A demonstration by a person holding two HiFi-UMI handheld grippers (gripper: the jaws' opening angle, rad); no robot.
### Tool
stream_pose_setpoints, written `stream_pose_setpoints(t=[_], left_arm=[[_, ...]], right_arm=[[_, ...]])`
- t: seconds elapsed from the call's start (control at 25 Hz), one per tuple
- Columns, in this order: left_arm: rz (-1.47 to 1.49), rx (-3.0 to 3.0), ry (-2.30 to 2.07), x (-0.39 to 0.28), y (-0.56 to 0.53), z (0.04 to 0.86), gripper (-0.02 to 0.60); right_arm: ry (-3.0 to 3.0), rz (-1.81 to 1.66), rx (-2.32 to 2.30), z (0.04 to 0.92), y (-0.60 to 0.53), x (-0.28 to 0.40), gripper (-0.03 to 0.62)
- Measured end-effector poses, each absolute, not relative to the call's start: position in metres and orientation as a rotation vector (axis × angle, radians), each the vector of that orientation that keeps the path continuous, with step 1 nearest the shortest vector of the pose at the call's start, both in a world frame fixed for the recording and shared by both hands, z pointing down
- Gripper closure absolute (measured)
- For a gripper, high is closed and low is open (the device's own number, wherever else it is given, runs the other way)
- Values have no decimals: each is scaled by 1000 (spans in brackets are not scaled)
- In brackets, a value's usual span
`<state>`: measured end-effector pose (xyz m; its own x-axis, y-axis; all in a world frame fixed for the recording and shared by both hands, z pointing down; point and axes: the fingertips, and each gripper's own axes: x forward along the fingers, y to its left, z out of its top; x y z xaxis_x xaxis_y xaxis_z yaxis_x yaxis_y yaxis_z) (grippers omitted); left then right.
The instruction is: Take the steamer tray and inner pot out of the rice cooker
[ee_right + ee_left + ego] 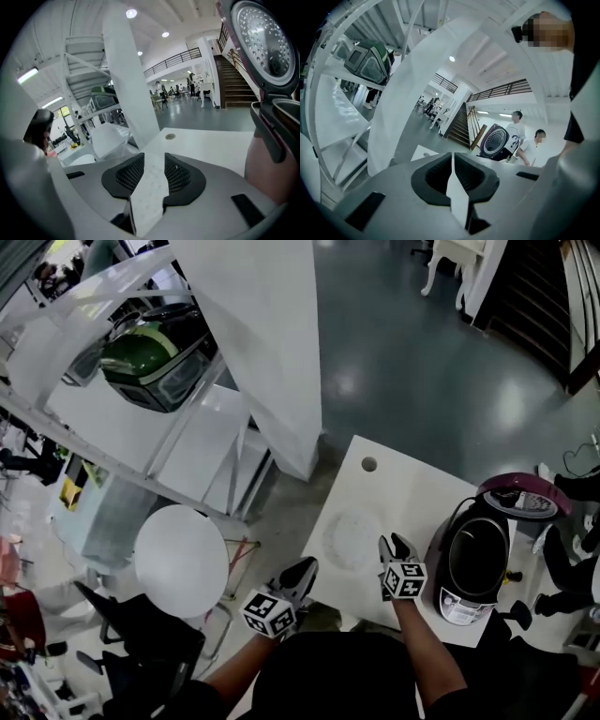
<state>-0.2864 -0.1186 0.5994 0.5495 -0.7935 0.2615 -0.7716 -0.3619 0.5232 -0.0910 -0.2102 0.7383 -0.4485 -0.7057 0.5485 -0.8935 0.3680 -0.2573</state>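
Both grippers are empty: left gripper [299, 572] jaws closed, right gripper [395, 546] jaws apart beside the round white perforated steamer tray [352, 538] lying mid white bench [398, 486]; the black inner pot [478, 562] sits in the open maroon-lidded rice cooker [460, 604] at its right edge

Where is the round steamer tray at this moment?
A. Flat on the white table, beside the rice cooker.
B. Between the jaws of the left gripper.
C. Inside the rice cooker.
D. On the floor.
A: the head view shows the steamer tray lying flat on the white table, apart from the open rice cooker.
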Motion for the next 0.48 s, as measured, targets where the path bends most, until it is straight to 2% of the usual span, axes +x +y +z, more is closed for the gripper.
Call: stream_pose_setpoints(t=[0.16,0.28,0.48], left_arm=[[-57,2223,-1213,-258,-129,594,566],[-65,2251,-1189,-228,-139,589,566],[-44,2317,-1088,-151,-155,574,566]], right_arm=[[-2404,737,1429,679,-201,-93,484],[-2465,708,1488,628,-198,-81,524],[-2498,659,1632,557,-196,-15,564]])
